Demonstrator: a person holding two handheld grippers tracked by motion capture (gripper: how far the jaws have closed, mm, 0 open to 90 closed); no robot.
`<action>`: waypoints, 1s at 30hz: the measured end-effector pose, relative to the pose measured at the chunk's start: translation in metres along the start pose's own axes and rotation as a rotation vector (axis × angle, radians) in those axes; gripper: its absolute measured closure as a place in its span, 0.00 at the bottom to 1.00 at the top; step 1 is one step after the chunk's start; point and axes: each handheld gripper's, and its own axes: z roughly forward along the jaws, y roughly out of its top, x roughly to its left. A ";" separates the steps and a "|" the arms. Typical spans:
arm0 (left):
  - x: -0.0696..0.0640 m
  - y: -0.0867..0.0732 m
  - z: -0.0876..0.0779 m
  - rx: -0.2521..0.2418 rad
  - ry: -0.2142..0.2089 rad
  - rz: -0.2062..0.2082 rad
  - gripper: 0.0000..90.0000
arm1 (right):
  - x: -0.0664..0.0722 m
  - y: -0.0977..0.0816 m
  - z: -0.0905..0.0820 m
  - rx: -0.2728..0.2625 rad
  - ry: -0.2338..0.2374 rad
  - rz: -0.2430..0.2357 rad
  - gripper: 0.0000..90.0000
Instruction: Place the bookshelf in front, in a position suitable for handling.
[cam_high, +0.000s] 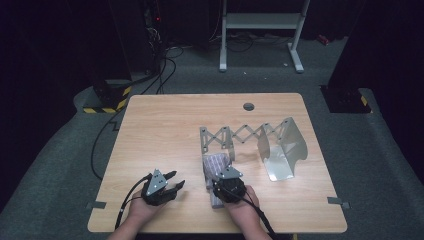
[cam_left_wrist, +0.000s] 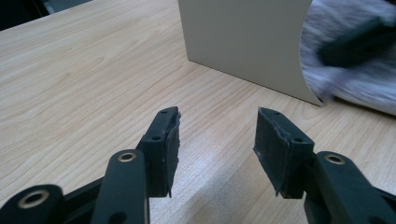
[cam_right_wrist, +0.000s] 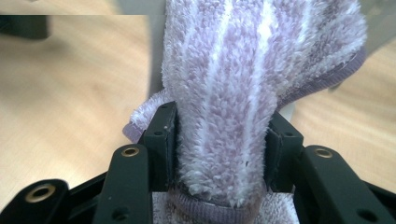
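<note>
Pale wooden tabletop (cam_high: 165, 125), dark room beyond: my right gripper (cam_right_wrist: 222, 140) is clenched on a folded, fluffy lilac-and-white striped towel (cam_right_wrist: 243, 70), its long axis running straight ahead toward the grey metal accordion rack (cam_high: 250, 135), apparently just touching its near end plate. My left gripper (cam_left_wrist: 217, 140) rests released and empty, well left of the towel.

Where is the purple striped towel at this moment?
In the high view the towel lies near the table's front edge, right of centre, against the left end of the grey folding rack. The right gripper has its jaws around a fold of it.
</note>
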 end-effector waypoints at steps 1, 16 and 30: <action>0.000 0.000 0.000 0.001 0.000 0.000 0.55 | 0.002 -0.004 -0.004 -0.001 0.003 -0.009 0.60; 0.000 -0.001 0.000 0.009 0.003 0.002 0.55 | -0.015 0.010 0.019 -0.006 -0.026 0.030 0.60; 0.001 -0.001 0.000 0.011 0.003 0.004 0.56 | -0.023 0.034 0.043 0.003 -0.039 0.044 0.62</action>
